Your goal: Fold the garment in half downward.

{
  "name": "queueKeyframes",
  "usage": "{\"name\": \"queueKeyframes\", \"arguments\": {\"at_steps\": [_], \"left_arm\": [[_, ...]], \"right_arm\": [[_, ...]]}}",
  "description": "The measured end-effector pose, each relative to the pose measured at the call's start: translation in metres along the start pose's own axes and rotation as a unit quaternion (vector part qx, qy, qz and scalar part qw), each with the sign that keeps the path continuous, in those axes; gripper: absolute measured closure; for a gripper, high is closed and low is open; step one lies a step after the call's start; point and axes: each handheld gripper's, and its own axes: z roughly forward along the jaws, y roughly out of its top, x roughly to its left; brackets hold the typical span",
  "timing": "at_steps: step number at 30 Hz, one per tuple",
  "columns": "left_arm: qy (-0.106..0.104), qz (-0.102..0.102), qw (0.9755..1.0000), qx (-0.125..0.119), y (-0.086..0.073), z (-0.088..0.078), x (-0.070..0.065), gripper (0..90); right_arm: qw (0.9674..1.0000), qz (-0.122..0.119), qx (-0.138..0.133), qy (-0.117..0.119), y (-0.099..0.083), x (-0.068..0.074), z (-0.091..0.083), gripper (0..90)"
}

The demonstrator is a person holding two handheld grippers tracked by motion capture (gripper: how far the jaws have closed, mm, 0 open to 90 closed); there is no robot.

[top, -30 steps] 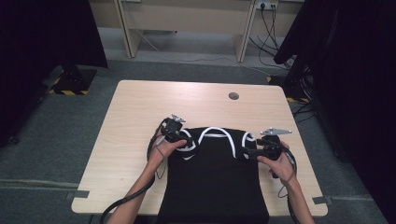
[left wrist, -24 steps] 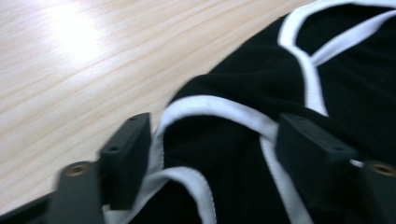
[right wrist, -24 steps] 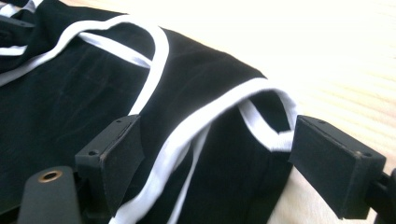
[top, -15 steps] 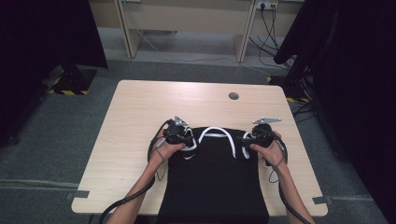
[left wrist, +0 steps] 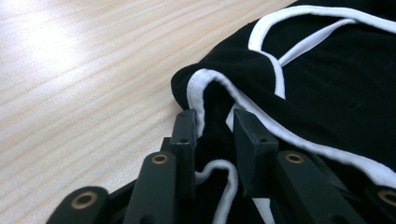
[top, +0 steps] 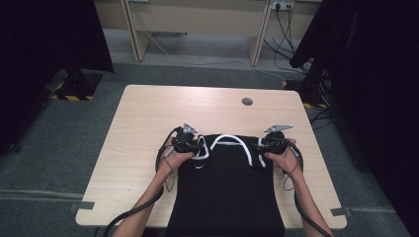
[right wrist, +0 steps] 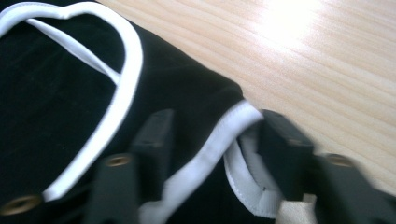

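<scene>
step: pinching both shoulder straps of black tank top (top: 230, 187) w/ white trim, likely to lift or spread it. Do well: get both fabric layers plus trim deep in the jaws, match grip L & R, then raise evenly so it doesn't skew.
top: flat on bench (top: 148, 118), near edge, hem hanging over toward person; neckline faces far side.
left gripper (left wrist: 212, 135): jaws have just been closing, now narrow, strap fabric & trim between them; looks pinched.
right gripper (right wrist: 212, 140): jaws just closing too, wider gap; trim between, pads not clearly pressing yet. Blurred.
hands: forearms in from near edge, wrists low, grippers level, pointing inward at the straps.
</scene>
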Motion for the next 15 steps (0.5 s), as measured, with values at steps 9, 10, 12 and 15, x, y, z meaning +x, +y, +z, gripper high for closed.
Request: {"name": "queueKeyframes", "arguments": {"at_steps": [9, 10, 12, 15], "left_arm": [[-0.001, -0.003, 1.0, -0.009, -0.001, 0.0, -0.002, 75.7], [-0.002, -0.006, 0.9999, -0.009, -0.001, 0.0, -0.001, 76.0], [0.001, -0.002, 1.0, -0.008, 0.0, 0.0, -0.001, 76.4], [0.006, 0.0, 0.9999, -0.011, 0.002, 0.0, -0.001, 77.3]], "right_arm": [[0.9998, -0.006, 0.0, 0.019, 0.0, 0.002, -0.002, 80.1], [0.9998, -0.007, -0.001, 0.018, 0.0, 0.002, -0.002, 80.3], [0.9998, -0.006, -0.004, 0.021, 0.002, 0.003, -0.003, 80.7], [0.9996, -0.01, -0.019, 0.019, 0.008, 0.004, -0.008, 81.1]]}}
